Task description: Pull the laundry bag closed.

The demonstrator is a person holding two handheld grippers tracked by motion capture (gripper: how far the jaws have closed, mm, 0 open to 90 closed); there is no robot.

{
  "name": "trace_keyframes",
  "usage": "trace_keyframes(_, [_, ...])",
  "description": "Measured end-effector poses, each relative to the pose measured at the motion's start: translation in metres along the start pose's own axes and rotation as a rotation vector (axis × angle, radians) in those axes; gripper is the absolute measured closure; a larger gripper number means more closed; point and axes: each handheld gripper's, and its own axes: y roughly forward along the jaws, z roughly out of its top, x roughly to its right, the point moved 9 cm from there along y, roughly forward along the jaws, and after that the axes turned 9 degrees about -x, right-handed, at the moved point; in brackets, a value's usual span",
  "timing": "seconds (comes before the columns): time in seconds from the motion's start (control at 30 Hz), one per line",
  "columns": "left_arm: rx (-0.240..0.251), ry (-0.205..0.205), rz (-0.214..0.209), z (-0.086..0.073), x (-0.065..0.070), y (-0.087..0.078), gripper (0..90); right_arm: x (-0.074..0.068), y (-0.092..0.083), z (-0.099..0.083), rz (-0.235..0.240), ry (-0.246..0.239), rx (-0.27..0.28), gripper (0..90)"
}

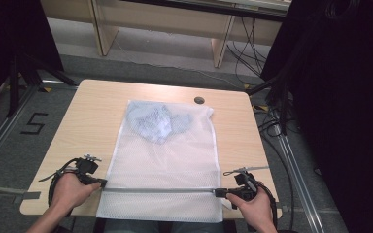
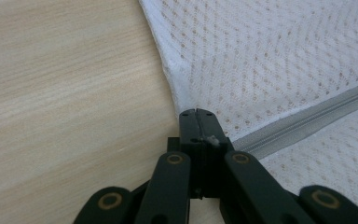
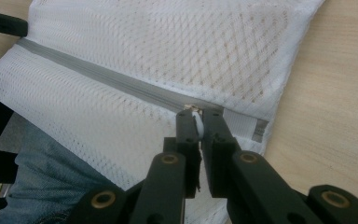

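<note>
mesh bag [image 1: 162, 160] | zipper pull [image 3: 196, 122] pinched in right gripper [image 3: 199, 116] | left gripper [image 2: 196, 114] clamps edge

A light wooden table [image 1: 92, 121] carries a white mesh laundry bag [image 1: 175, 160] overhanging its near edge.

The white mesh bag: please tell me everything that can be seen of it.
The white mesh bag lies flat on the wooden table, its near edge hanging over the table's front. It looks like thin netted fabric. A grey zipper runs across it near that edge. A pale blue crumpled cloth shows through the far end. The left gripper pinches the bag's edge at the zipper's end; the right gripper clamps the white zipper pull.
</note>
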Motion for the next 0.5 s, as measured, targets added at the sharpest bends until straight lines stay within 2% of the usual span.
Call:
trace_keyframes(0.23, [0.002,-0.004,-0.001,0.0001,0.0003,0.0001,90.0,0.0022,-0.0006,-0.0011,0.0,0.011,-0.005,86.9])
trace_keyframes(0.27, [0.002,-0.004,-0.001,0.0001,0.0003,0.0001,90.0,0.0001,-0.0001,-0.0018,0.013,0.058,-0.004,86.9])
trace_keyframes(0.33, [-0.001,-0.001,-0.001,-0.0001,0.0001,0.0,90.0,0.0009,-0.0008,-0.0026,0.016,0.046,-0.015,86.9])
trace_keyframes(0.37, [0.002,-0.003,-0.001,0.0001,0.0002,0.0,90.0,0.0027,-0.0011,-0.0038,0.007,0.051,-0.024,86.9])
trace_keyframes(0.47, [0.002,-0.004,-0.001,0.0001,0.0003,0.0001,90.0,0.0035,-0.0001,-0.0049,0.021,0.059,-0.029,86.9])
trace_keyframes(0.5, [0.002,-0.004,-0.001,0.0001,0.0003,0.0001,90.0,0.0073,-0.0001,-0.0045,0.011,0.032,-0.027,86.9])
